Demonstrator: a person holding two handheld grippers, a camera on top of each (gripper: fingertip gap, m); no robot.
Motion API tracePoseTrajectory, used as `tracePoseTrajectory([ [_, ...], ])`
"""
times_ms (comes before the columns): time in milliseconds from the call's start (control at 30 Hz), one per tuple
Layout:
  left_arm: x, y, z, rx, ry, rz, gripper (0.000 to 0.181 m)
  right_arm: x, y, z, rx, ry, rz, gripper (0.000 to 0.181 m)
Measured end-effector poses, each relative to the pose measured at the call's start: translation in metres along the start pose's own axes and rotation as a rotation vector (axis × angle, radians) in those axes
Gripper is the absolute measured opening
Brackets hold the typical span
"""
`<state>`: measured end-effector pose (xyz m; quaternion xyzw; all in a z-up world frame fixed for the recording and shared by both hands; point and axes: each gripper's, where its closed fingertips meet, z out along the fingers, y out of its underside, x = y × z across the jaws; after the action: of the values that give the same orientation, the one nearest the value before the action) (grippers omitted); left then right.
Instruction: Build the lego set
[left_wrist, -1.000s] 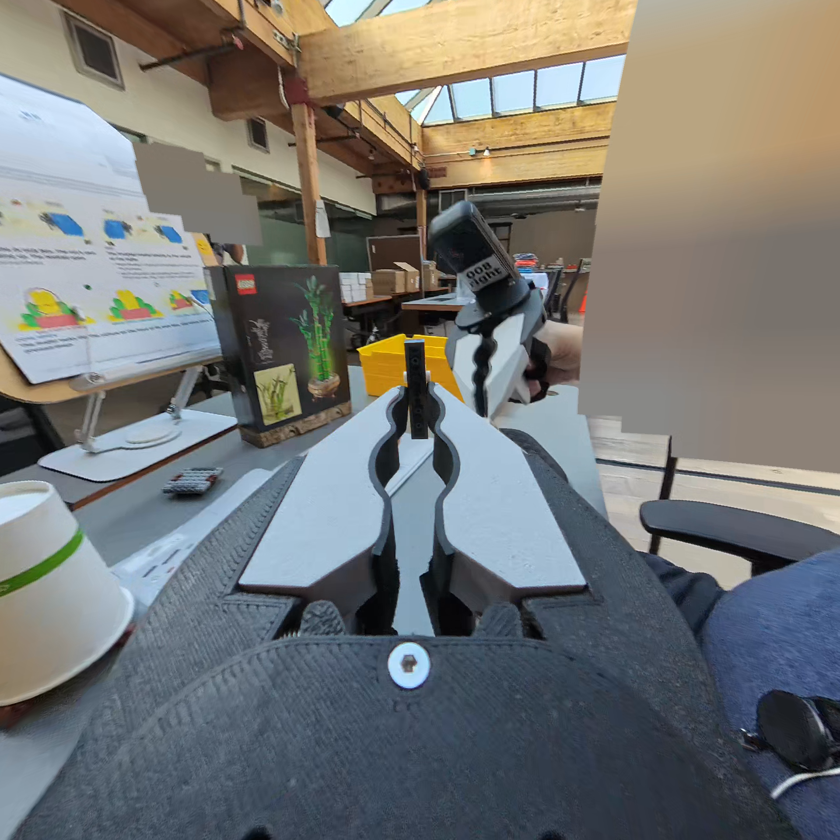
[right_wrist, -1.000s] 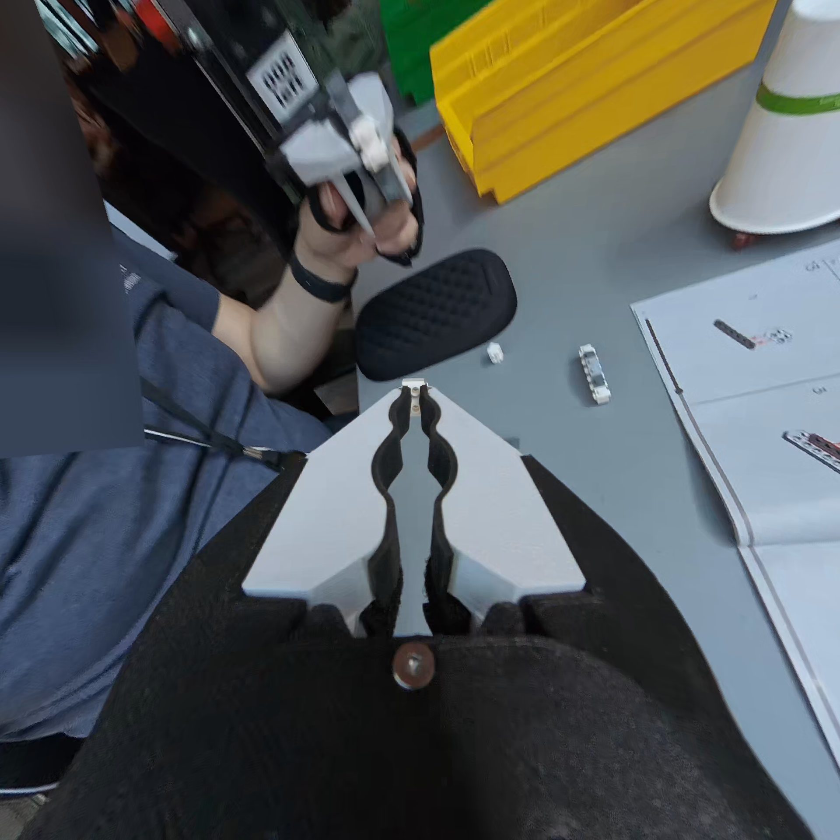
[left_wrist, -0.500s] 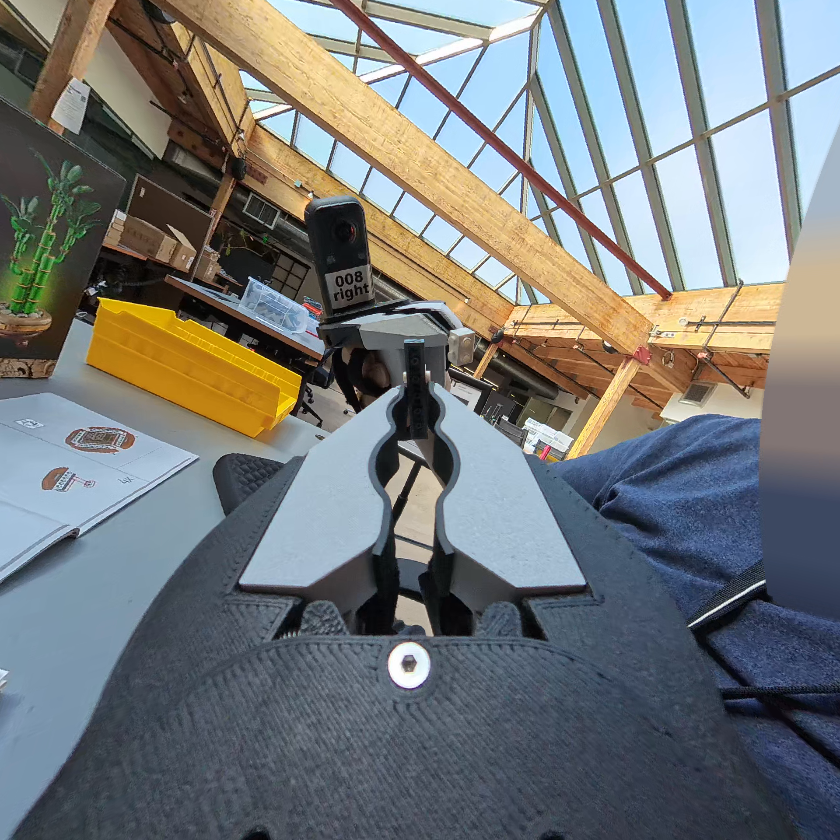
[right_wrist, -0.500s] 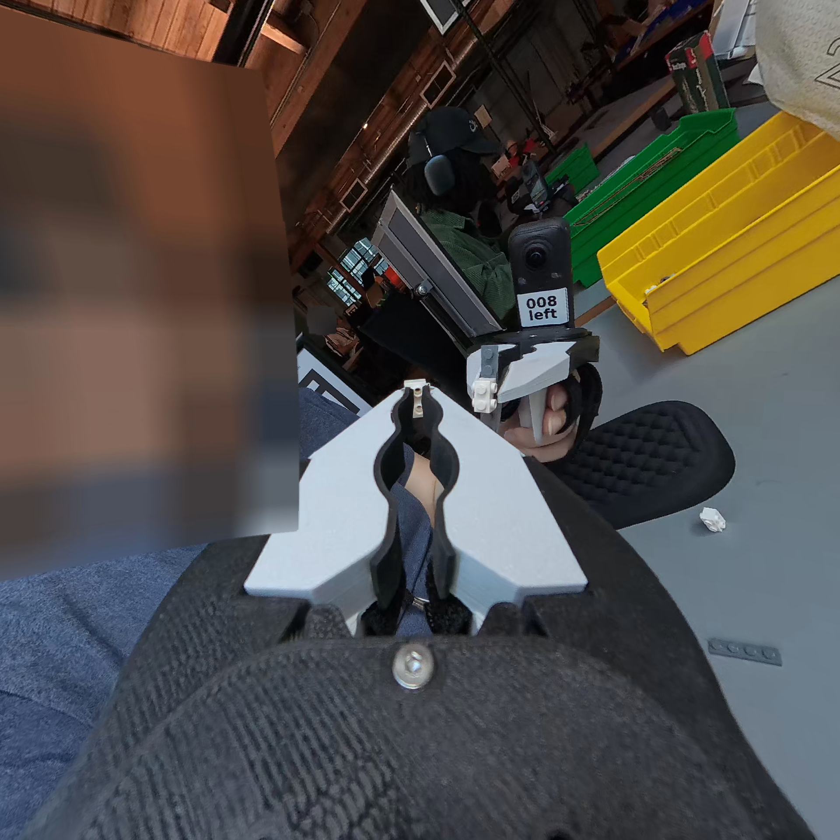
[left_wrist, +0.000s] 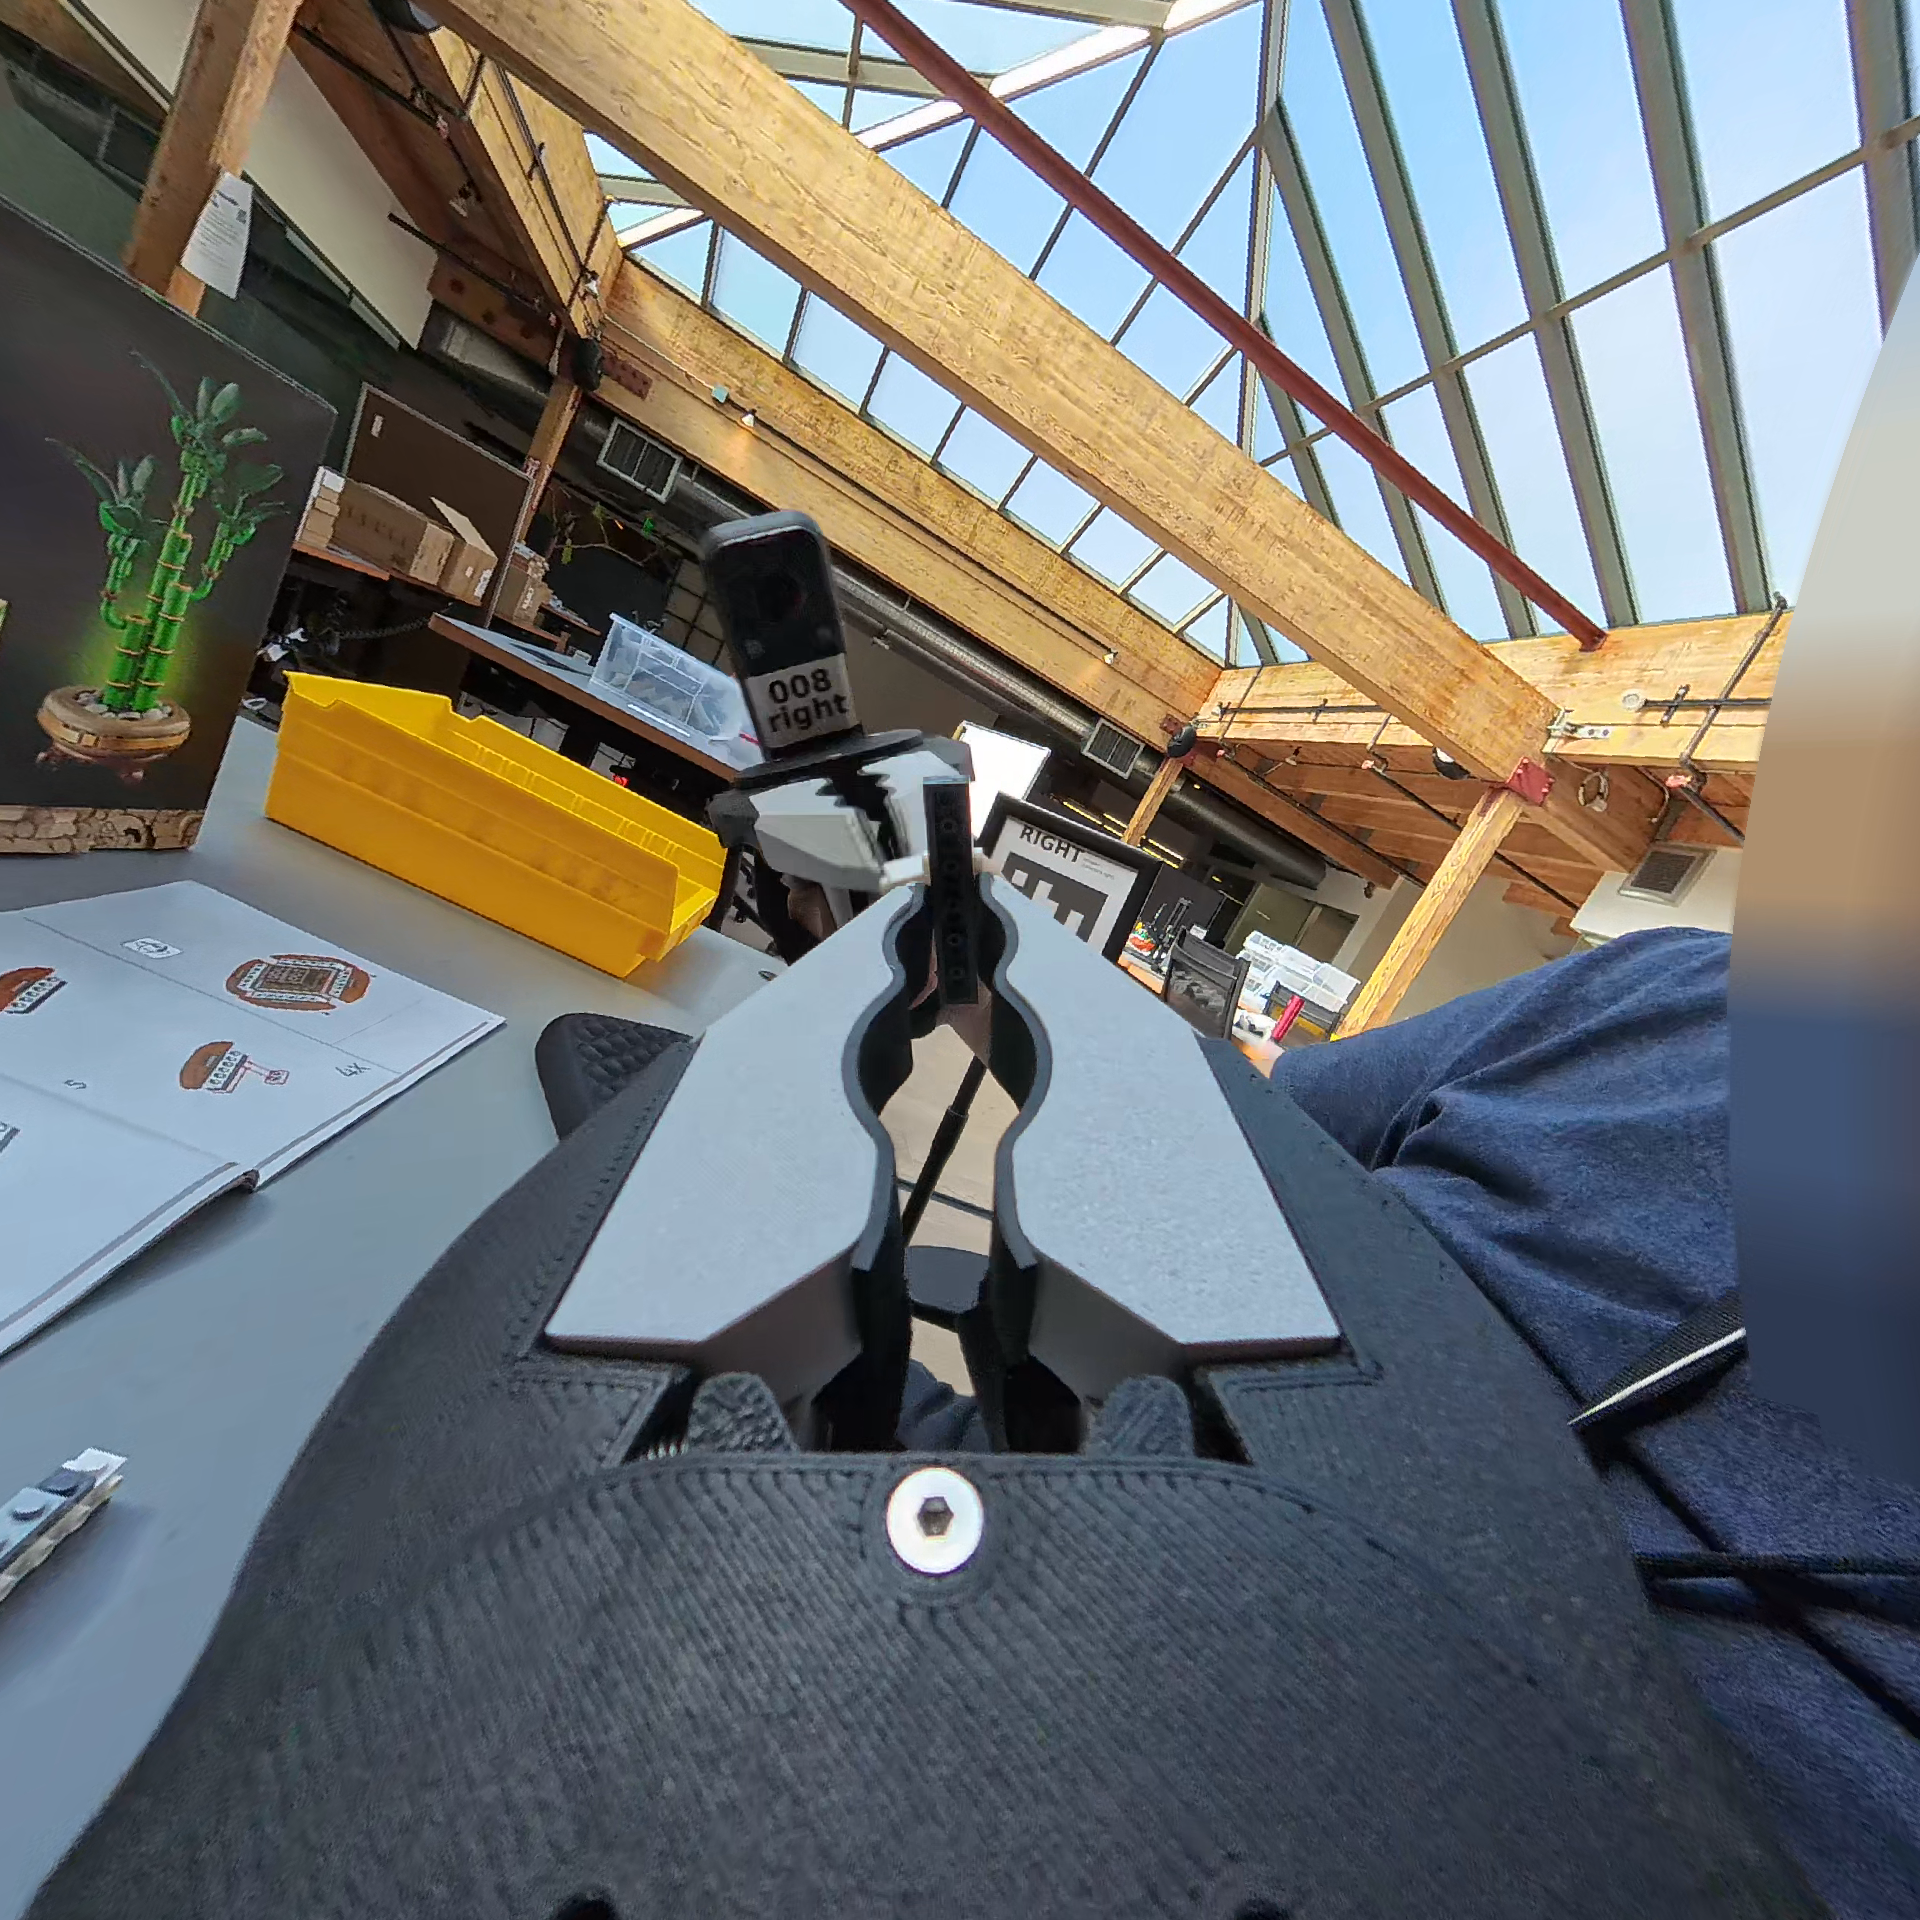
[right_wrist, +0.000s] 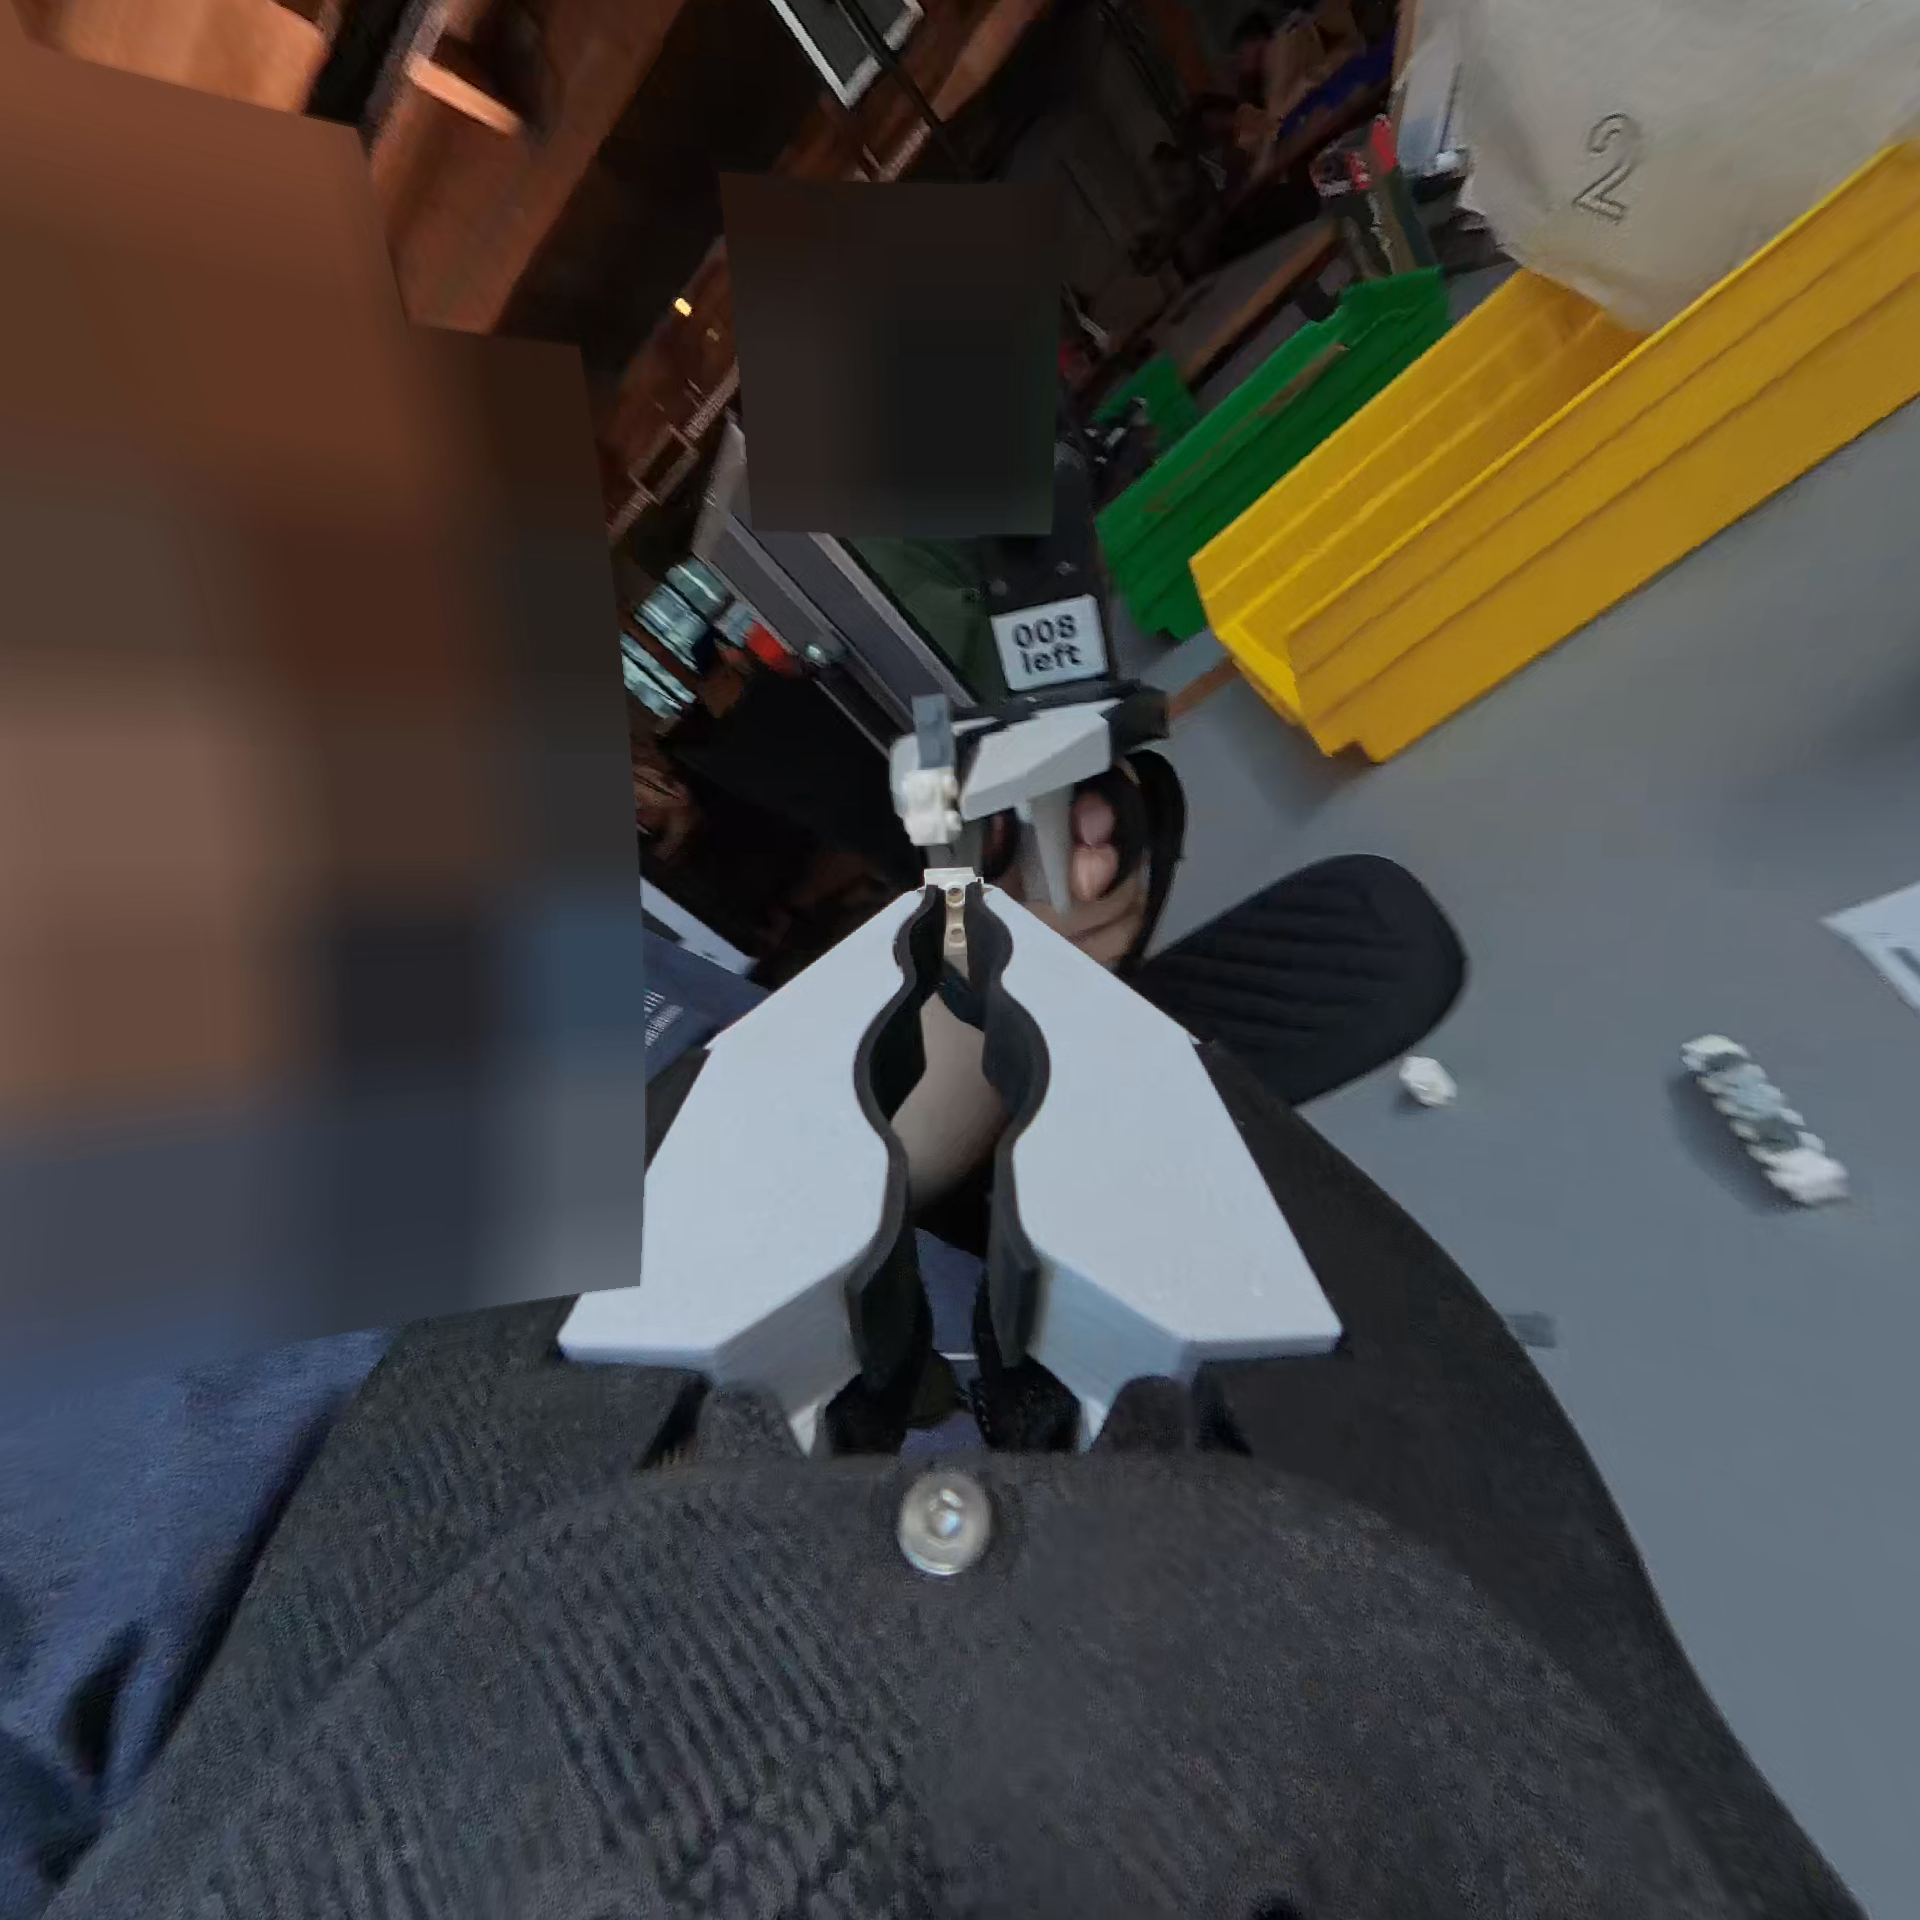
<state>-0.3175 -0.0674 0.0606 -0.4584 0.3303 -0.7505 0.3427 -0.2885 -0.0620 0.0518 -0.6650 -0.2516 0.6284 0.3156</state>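
Note:
My left gripper (left_wrist: 951, 914) is shut on a dark grey lego plate (left_wrist: 954, 883) that stands upright between its tips. In the right wrist view this plate (right_wrist: 928, 727) carries a white piece (right_wrist: 928, 805) on its face. My right gripper (right_wrist: 954, 902) is shut on a small white lego piece (right_wrist: 954, 928). The two grippers face each other in the air off the table's edge, their tips almost touching. The right gripper (left_wrist: 896, 871) shows in the left wrist view just left of the dark plate. The left gripper (right_wrist: 935, 769) shows in the right wrist view just beyond my own tips.
On the grey table lie an open instruction booklet (left_wrist: 187, 1049), a yellow bin (left_wrist: 468, 821), the set's box (left_wrist: 125, 582), a small grey-white lego assembly (right_wrist: 1756, 1117) and a loose white piece (right_wrist: 1425, 1078). A black chair armrest (right_wrist: 1299, 977) sits below the grippers. A green bin (right_wrist: 1278, 436) stands behind.
Both grippers swung up off the table to face each other. Over the last half second they closed the gap, and the white piece now sits right by the dark plate.

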Motion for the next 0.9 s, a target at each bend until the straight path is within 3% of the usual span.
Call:
tracePoseTrajectory([
  [33, -0.004, 0.001, -0.001, -0.006, -0.024, 0.005, 0.005, 0.02, 0.014, -0.004, -0.079, 0.157, -0.157, 0.001],
  [100, -0.01, 0.0, -0.005, -0.014, -0.072, 0.027, 0.005, 0.064, 0.046, -0.021, -0.267, 0.496, -0.525, 0.003],
  [167, -0.014, -0.002, -0.011, -0.021, -0.104, 0.05, 0.005, 0.091, 0.078, -0.036, -0.495, 0.721, -0.862, 0.003],
  [233, -0.016, -0.005, -0.016, -0.017, -0.129, 0.065, 0.005, 0.106, 0.107, -0.043, -0.698, 0.84, -1.058, 0.003],
  [333, -0.016, -0.01, -0.022, 0.0, -0.136, 0.067, 0.005, 0.118, 0.128, -0.049, -0.839, 0.935, -1.243, 0.003],
  [600, -0.019, -0.016, -0.03, 0.028, -0.153, 0.068, 0.005, 0.139, 0.148, -0.064, -0.999, 1.036, -1.413, 0.003],
  [900, -0.015, -0.015, -0.026, 0.02, -0.149, 0.077, 0.005, 0.139, 0.148, -0.072, -0.916, 1.126, -1.36, 0.003],
])
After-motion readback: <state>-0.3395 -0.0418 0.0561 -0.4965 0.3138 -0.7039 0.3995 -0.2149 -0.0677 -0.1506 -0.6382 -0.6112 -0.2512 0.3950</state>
